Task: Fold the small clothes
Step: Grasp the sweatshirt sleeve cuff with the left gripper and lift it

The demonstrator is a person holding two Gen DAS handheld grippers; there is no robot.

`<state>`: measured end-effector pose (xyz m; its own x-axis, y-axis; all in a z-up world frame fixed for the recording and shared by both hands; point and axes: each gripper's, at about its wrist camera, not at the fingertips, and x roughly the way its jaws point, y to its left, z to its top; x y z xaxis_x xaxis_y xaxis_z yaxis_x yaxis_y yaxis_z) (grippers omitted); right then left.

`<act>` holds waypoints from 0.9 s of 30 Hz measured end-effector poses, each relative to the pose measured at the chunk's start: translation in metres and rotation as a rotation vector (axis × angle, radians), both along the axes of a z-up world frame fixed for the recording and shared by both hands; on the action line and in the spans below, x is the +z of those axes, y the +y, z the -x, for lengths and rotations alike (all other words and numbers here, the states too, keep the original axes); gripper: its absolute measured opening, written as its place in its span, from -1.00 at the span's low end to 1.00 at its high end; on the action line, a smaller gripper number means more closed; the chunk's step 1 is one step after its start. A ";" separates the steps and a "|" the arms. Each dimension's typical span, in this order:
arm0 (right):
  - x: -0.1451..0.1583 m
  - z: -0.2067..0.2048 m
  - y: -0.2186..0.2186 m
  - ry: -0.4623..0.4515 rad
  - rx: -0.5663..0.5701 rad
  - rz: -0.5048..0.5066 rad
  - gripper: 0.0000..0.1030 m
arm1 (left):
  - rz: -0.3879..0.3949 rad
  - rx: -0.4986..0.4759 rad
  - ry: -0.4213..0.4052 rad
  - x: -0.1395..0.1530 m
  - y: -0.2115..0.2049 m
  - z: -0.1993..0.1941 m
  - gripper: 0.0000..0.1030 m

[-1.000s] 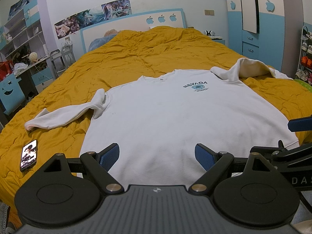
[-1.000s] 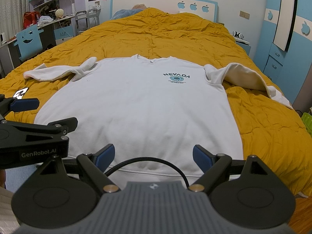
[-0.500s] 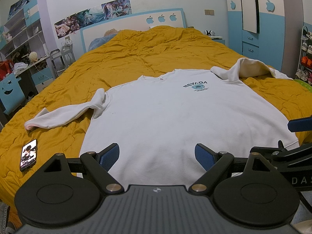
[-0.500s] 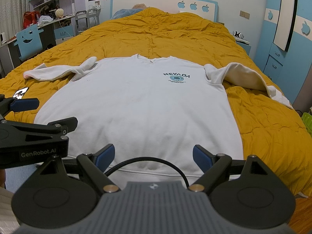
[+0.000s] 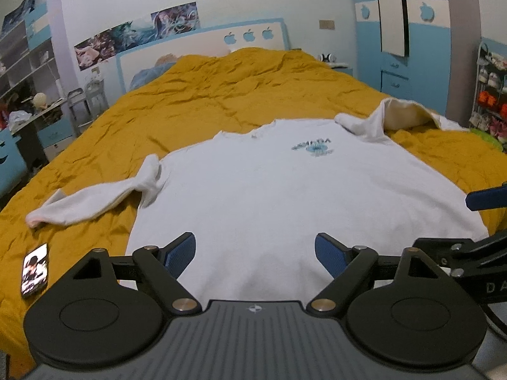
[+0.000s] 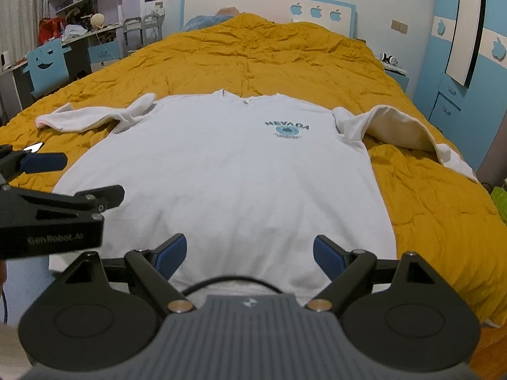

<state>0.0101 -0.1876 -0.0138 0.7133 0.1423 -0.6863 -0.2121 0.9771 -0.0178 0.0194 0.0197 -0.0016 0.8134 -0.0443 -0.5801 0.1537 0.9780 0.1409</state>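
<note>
Across the bottom of both frames, left claw (image 5: 255,255) and right claw (image 6: 248,256) gape wide, empty, barely shifted from a second ago. White long-sleeved cotton sweatshirt (image 6: 221,174) lies flat mid-frame on mustard quilted bed (image 6: 253,50), unmoved: folding not begun.

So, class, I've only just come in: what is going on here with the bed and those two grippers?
A person holds a gripper in each hand over the near hem of a white sweatshirt with a Nevada print, spread face up on a mustard quilt. The left gripper and right gripper are both open and hold nothing. Both sleeves lie out to the sides, so no fold shows yet. A phone lies on the quilt beside it.
</note>
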 end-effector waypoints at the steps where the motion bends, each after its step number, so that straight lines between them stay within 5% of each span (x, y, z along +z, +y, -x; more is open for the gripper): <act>1: 0.001 -0.002 -0.001 -0.005 0.000 0.001 0.61 | 0.008 0.007 -0.005 0.003 0.001 -0.006 0.86; 11: 0.013 -0.057 -0.023 -0.192 0.034 -0.085 0.61 | 0.110 0.114 -0.023 0.015 0.060 -0.074 0.85; 20: -0.002 -0.145 -0.038 -0.149 0.004 -0.086 0.61 | 0.187 0.327 0.001 0.012 0.184 -0.158 0.73; 27: -0.023 -0.196 -0.040 -0.073 -0.007 -0.124 0.61 | 0.208 0.551 -0.031 0.006 0.284 -0.185 0.74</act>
<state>0.2061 -0.2275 -0.0364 0.7619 0.2178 -0.6100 -0.2078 0.9742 0.0883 0.2042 0.3042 0.0040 0.7654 0.2797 -0.5797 -0.3861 0.9201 -0.0659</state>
